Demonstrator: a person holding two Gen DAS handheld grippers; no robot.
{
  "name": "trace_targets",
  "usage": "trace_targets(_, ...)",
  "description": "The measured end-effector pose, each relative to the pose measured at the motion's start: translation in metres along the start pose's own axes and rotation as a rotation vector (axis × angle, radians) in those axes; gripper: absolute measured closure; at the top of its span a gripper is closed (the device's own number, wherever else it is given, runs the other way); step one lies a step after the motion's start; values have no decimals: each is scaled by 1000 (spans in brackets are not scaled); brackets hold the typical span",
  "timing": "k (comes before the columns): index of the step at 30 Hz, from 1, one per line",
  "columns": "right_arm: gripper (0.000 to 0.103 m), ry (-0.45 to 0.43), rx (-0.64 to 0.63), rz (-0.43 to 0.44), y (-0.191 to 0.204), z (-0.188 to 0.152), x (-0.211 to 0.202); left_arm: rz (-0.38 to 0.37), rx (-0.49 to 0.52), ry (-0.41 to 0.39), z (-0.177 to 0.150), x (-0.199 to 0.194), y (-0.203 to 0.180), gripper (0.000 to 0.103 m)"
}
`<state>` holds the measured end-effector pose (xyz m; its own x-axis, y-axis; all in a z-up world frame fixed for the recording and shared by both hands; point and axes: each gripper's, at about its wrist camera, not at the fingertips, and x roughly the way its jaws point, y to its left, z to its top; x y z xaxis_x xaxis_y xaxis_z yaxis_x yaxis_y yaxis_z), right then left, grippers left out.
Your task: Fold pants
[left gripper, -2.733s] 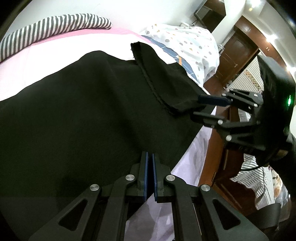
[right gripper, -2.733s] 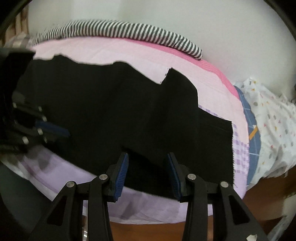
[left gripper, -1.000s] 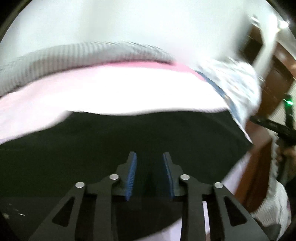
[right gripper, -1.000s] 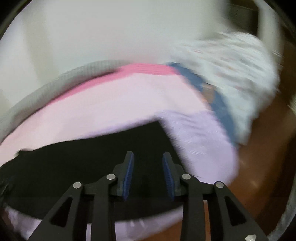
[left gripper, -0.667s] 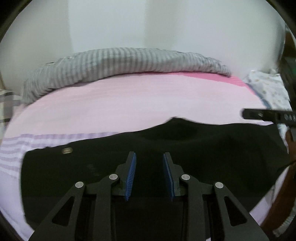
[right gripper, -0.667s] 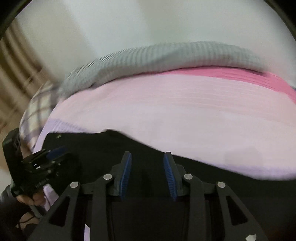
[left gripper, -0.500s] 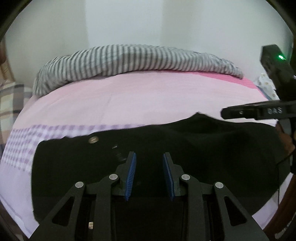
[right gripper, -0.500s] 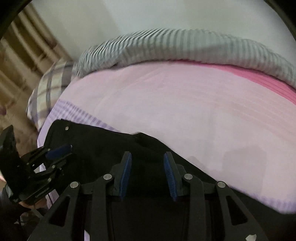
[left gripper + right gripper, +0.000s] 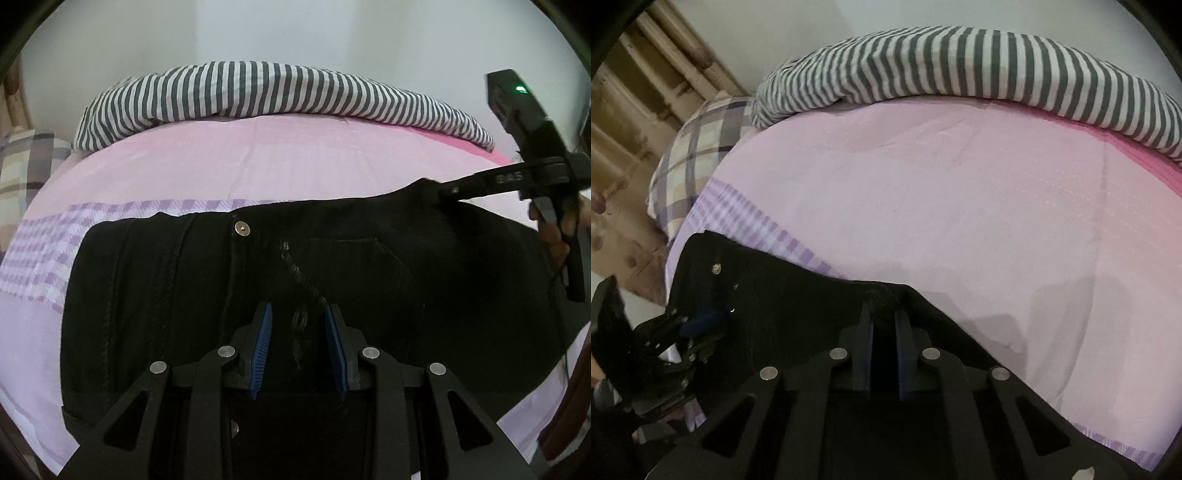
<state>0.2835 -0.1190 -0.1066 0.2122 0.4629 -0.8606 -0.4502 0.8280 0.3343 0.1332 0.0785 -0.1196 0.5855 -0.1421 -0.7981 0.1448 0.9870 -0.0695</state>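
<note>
Black pants [image 9: 155, 288] lie flat across the near part of a pink bed, waistband and metal button [image 9: 242, 228] facing the far side. My left gripper [image 9: 298, 332] is open, hovering over the fly area with nothing between its blue pads. My right gripper [image 9: 883, 325] is closed down on the far edge of the pants [image 9: 798, 295], which bunches up between its fingers. In the left wrist view the right gripper [image 9: 443, 190] shows at the right, its tips on the raised far edge. The left gripper [image 9: 705, 319] shows at the lower left of the right wrist view.
A pink sheet [image 9: 258, 162] with a purple checked band [image 9: 40, 251] covers the bed. A grey-and-white striped blanket [image 9: 258, 92] lies along the far side by the wall. A plaid pillow [image 9: 698, 155] and a wooden headboard [image 9: 635, 110] are at the left.
Both grippers swung from the leg end round to the waist end. The left gripper let go and opened. The right gripper narrowed onto the far edge of the pants in the last half second.
</note>
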Motion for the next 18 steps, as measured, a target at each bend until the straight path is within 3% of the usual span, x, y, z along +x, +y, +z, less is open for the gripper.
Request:
trace_targets(3, 95, -23, 48, 10, -6, 0, 4, 7, 15, 0, 0, 0, -1, 72)
trace_targets(5, 82, -48, 68, -10, -10, -4, -1, -2, 0, 4, 1, 1, 1, 72)
trace_targets(6, 71, -54, 84, -11, -11, -6, -3, -1, 0, 6, 2, 1, 1, 72)
trace_targets(7, 67, -70, 105, -2, -12, -10, -9, 2, 3, 8, 3, 1, 0, 72)
trace_targets(10, 67, -134, 160, 20, -19, -27, -41, 24, 12, 17, 6, -1, -4, 71)
trace_targets(13, 64, -209, 228, 11, -37, -55, -85, 11, 6, 22, 9, -5, -9, 65)
trace_targets(18, 60, -317, 408, -44, -102, -135, -171, -43, 42, -8, 17, -17, -39, 62)
